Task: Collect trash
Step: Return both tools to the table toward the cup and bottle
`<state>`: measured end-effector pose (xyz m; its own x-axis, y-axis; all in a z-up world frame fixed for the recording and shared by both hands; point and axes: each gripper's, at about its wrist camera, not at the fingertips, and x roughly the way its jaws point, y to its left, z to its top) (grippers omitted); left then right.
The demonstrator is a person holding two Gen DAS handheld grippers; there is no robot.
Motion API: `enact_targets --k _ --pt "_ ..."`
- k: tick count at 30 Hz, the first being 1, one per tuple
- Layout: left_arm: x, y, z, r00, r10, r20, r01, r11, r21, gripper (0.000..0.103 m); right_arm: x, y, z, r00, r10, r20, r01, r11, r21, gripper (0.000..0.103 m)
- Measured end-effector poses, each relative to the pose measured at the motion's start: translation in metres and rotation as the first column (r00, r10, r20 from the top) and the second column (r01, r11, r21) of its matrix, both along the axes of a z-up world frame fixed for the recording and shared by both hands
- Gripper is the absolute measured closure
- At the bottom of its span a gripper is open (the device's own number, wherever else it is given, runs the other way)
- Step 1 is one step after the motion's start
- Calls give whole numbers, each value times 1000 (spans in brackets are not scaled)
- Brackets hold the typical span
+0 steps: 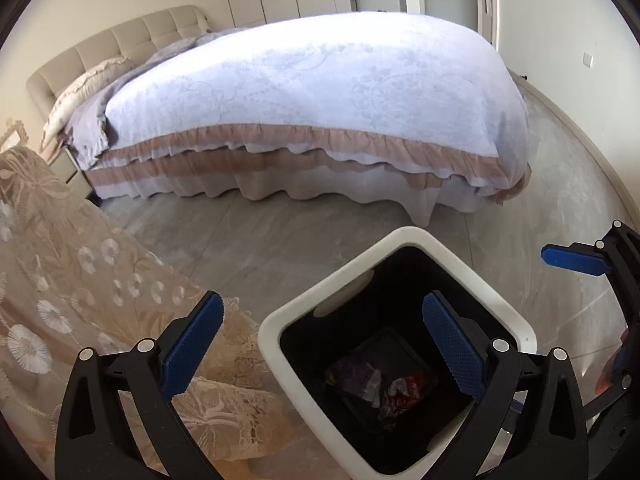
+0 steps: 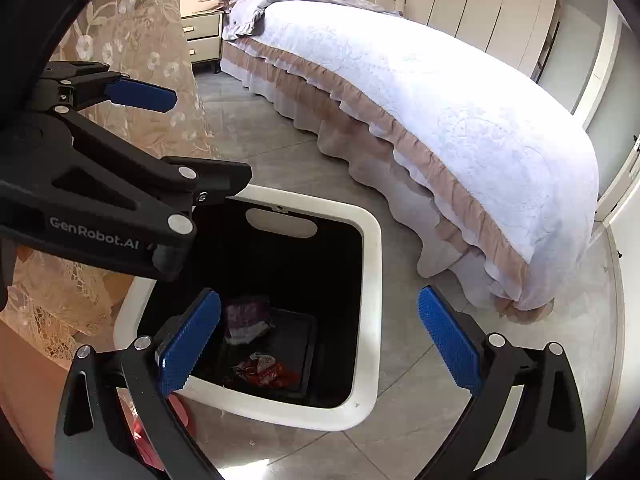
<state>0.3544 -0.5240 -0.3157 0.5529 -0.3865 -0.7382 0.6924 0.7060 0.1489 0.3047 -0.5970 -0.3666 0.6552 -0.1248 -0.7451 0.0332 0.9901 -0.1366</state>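
Left wrist view: left gripper (image 1: 320,348) and right gripper (image 2: 320,344) spread wide, empty, above white bin (image 1: 404,236), wrappers (image 2: 260,364) likely just dropped.

Grey tiled floor (image 1: 280,240); bed (image 1: 320,92), lilac ruffled cover; beige headboard (image 1: 120,40); cream wardrobe doors (image 2: 480,4).

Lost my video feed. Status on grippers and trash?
Left gripper open, empty. Right gripper open, empty. Two wrappers lie in the white bin. Nothing in the way.
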Motion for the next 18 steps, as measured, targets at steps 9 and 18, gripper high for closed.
enact_targets --k 9,18 --pt "-52 25 90 995 24 93 -7 984 -179 5 -42 16 85 986 4 169 3 999 -40 4" --pt "-98 74 179 966 111 234 -54 970 -239 5 -77 50 166 932 74 355 -54 996 -67 4"
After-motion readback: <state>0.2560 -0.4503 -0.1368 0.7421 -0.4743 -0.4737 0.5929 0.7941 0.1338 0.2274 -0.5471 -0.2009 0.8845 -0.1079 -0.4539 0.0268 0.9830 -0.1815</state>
